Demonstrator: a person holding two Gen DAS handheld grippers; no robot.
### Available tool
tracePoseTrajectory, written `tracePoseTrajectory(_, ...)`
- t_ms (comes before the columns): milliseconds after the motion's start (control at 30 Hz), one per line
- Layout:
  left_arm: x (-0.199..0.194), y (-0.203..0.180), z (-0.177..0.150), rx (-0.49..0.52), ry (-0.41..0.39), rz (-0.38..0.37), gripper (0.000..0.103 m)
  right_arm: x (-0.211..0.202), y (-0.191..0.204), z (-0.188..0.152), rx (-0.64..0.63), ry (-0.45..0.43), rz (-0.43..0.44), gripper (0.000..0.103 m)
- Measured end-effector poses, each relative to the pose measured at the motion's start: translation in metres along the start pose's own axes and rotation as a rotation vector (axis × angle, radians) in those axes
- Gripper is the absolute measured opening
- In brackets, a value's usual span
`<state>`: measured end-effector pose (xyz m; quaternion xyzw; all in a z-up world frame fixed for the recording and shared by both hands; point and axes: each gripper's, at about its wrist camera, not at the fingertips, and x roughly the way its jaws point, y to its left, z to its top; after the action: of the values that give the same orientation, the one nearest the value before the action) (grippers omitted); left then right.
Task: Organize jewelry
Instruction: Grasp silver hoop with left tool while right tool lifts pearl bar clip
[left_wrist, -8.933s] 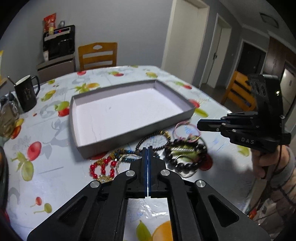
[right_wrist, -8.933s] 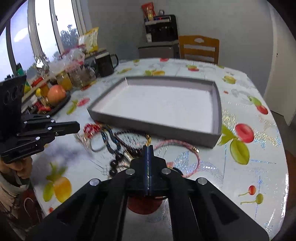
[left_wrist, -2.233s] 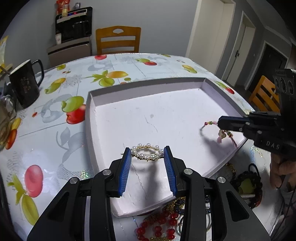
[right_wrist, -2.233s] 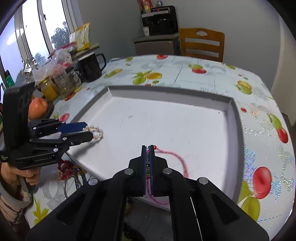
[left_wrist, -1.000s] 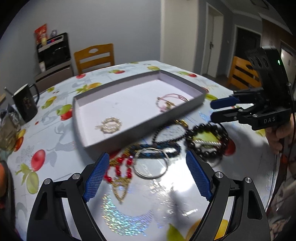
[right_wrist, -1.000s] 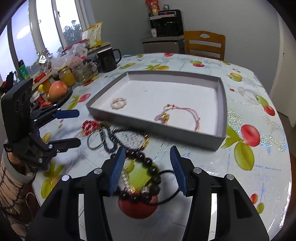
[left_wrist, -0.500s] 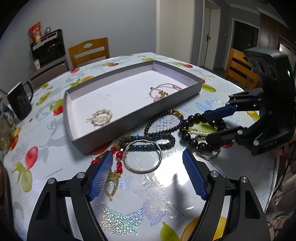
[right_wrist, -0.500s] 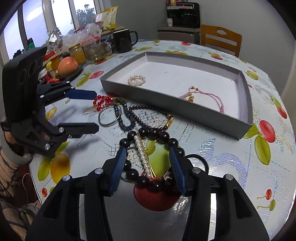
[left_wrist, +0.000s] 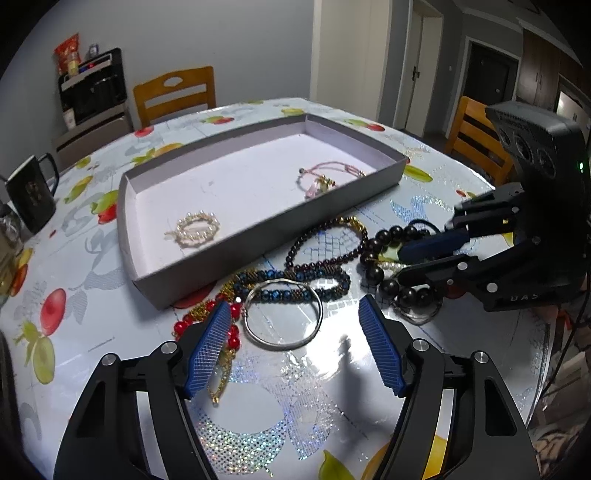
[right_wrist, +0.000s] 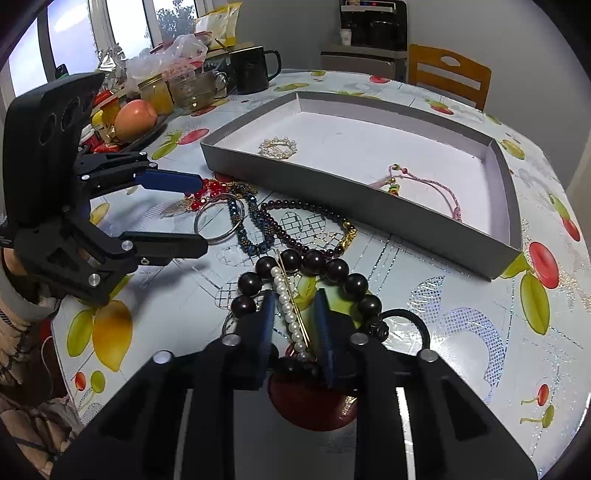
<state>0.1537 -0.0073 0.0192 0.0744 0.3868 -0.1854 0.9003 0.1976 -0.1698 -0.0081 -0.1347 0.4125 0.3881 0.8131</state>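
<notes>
The right gripper (right_wrist: 293, 317) straddles a pearl clip (right_wrist: 290, 306) lying across a ring of dark beads (right_wrist: 314, 264), its fingers narrowed to either side of the pearls but not yet touching them, apparently lined up to pinch the clip along its length. The left gripper (left_wrist: 295, 345) hangs with fingers spread wide above a silver bangle (left_wrist: 282, 314), seemingly sized to take the hoop across its width. Just beyond the bangle lie a blue bracelet (left_wrist: 295, 282), a garnet strand (left_wrist: 325, 243) and red beads (left_wrist: 207, 317), bunched against the near wall of the grey tray (left_wrist: 258, 236). Inside the tray, well apart, rest a pearl ring (left_wrist: 195, 229) and a pink cord (left_wrist: 325, 177), likely spaced so the pieces do not tangle. Most of the jewelry sits outside on the table (left_wrist: 258, 424), so sorting looks barely begun.
</notes>
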Motion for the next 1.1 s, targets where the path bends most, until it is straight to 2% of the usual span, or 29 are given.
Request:
tracePoseTrajectory(67, -0.003, 0.003, 0.0, -0.015, -0.015, -0.003, 0.072, -0.001, -0.001, -0.001, 0.008, -0.006, 0.001, 0.008)
tracePoseTrajectory(233, -0.01, 0.013, -0.004, -0.071, -0.036, -0.03, 0.072, -0.006, -0.005, -0.001, 0.028, -0.037, 0.011, 0.008)
tracePoseTrajectory(433, -0.005, -0.001, -0.004, -0.014, -0.007, -0.021, 0.071, -0.018, -0.012, -0.003, 0.057, -0.101, 0.034, 0.008)
tracePoseTrajectory(767, 0.012, -0.002, 0.003, 0.001, 0.044, 0.02, 0.069, -0.021, -0.012, -0.002, 0.058, -0.114, 0.046, 0.008)
tracePoseTrajectory(833, 0.015, -0.002, 0.004, 0.006, 0.057, 0.031, 0.066, -0.021, -0.012, -0.002, 0.058, -0.113, 0.048, 0.008)
tracePoseTrajectory(900, 0.018, -0.003, 0.004, 0.011, 0.071, 0.042, 0.052, -0.021, -0.013, -0.003, 0.059, -0.112, 0.047, 0.008)
tracePoseTrajectory(1100, 0.013, 0.001, 0.004, -0.004, 0.045, 0.036, 0.051, -0.022, -0.013, -0.002, 0.063, -0.118, 0.033, 0.008)
